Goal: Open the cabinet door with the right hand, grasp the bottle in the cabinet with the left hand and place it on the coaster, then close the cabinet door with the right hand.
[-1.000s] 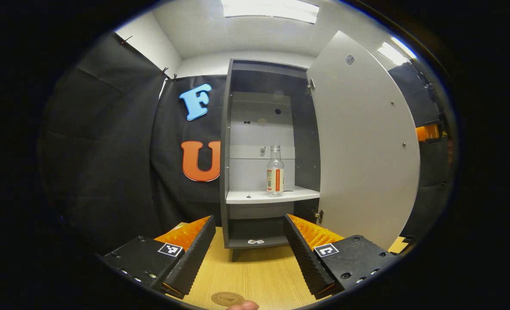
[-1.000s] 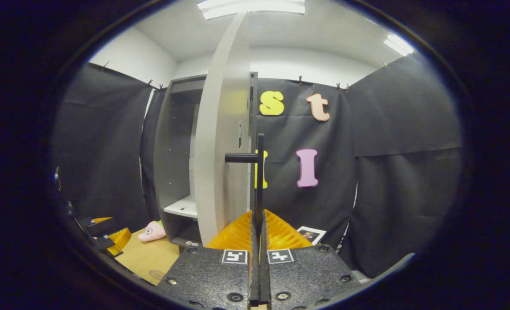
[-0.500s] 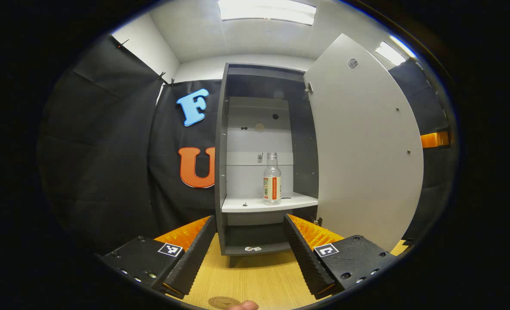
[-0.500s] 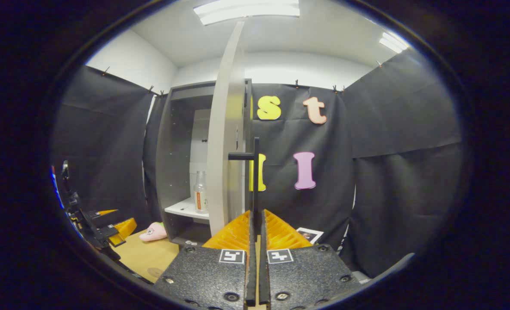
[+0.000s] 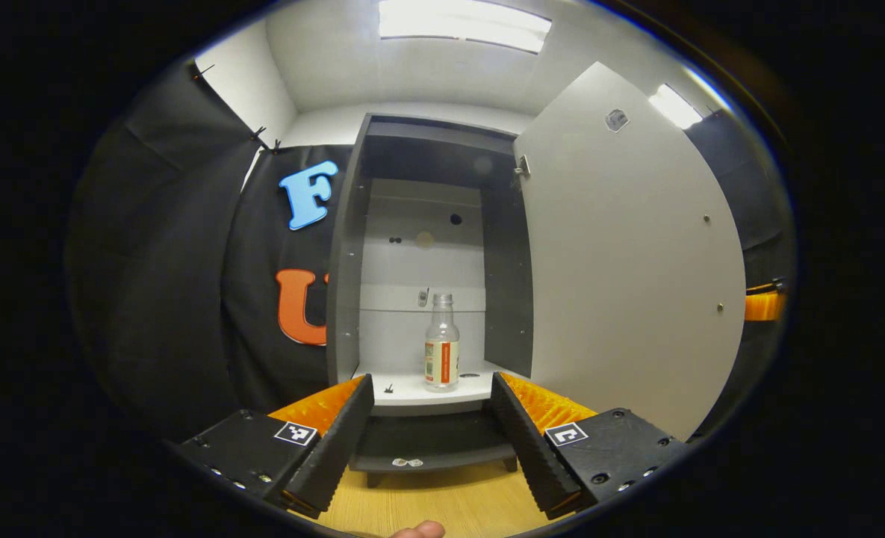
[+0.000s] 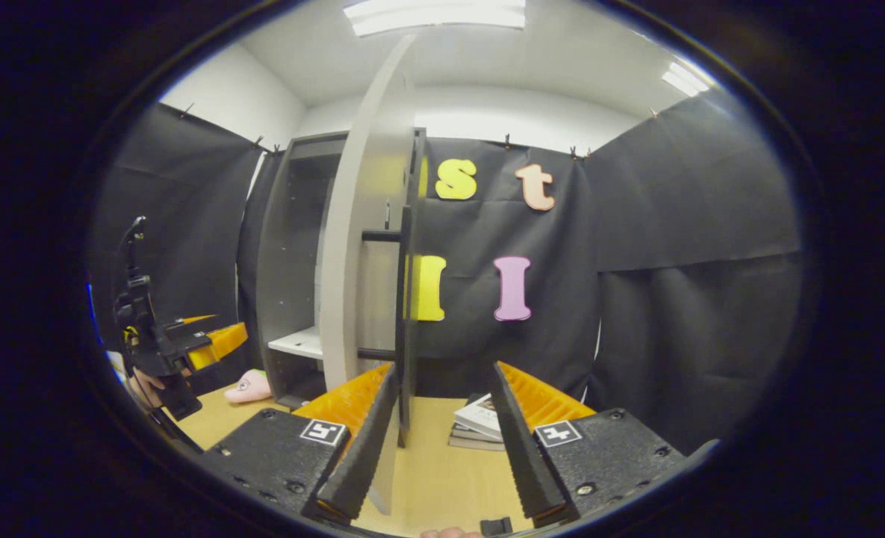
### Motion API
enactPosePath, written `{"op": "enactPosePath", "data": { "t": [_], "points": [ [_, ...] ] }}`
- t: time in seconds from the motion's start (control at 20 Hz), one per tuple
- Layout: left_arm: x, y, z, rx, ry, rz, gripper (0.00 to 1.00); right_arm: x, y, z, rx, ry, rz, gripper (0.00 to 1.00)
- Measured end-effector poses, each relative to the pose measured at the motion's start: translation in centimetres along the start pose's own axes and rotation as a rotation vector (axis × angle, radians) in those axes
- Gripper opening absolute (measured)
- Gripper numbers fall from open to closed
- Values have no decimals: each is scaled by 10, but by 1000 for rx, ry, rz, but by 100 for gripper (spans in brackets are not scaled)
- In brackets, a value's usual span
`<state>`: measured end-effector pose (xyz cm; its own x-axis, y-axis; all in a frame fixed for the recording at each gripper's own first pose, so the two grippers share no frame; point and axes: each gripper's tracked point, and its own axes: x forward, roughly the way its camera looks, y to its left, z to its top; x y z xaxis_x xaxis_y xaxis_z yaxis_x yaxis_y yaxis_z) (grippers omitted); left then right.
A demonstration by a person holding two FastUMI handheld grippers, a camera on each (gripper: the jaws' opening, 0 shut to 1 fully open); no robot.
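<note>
Bottle (image 5: 441,342) stands upright on the cabinet's shelf (image 5: 412,388), straight ahead of the spread-open, empty left tongs (image 5: 432,437) and well short of them (the nearer pair), while the right tongs (image 6: 446,441), also open, hang just beside the swung-out door (image 6: 352,246).

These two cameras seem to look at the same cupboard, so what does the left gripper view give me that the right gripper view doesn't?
Left gripper view: it faces straight into the open cabinet, where a clear bottle stands upright on the white shelf, framed by the open left gripper.

Right gripper view: it meets the door edge-on, with the black handle, a stack of books, a pink plush toy, and the open right gripper.

Both: the cabinet, its open door, the shelf and the wooden table.
</note>
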<state>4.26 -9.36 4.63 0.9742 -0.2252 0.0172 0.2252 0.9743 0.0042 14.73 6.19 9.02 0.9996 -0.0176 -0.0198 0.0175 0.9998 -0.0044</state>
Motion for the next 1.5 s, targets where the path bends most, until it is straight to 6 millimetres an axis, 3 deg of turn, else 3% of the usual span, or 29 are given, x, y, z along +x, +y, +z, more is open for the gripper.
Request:
{"op": "enactPosePath", "data": {
  "t": [0.05,0.1,0.2,0.55,0.85,1.1,1.35,1.5],
  "points": [
    [13,-6,3,1,-1,-20,95,0,3,-1,23,1,4,80],
    [25,-11,6,-5,3,-37,95,0,5,-2,42,0,8,88],
    [51,-21,8,-28,15,-73,95,2,4,-2,58,-8,3,92],
    [150,-30,14,-6,14,-92,95,1,-9,-8,89,-8,-56,92],
    [224,-8,-1,41,19,-20,96,-6,-26,-19,83,34,-133,92],
    [256,6,-17,53,53,19,96,-11,-32,-27,116,68,-188,92],
    [273,11,-22,51,74,23,96,-8,-33,-25,126,59,-197,92],
    [275,14,-21,70,72,31,87,-7,-33,-26,119,57,-195,92]
  ]
}}
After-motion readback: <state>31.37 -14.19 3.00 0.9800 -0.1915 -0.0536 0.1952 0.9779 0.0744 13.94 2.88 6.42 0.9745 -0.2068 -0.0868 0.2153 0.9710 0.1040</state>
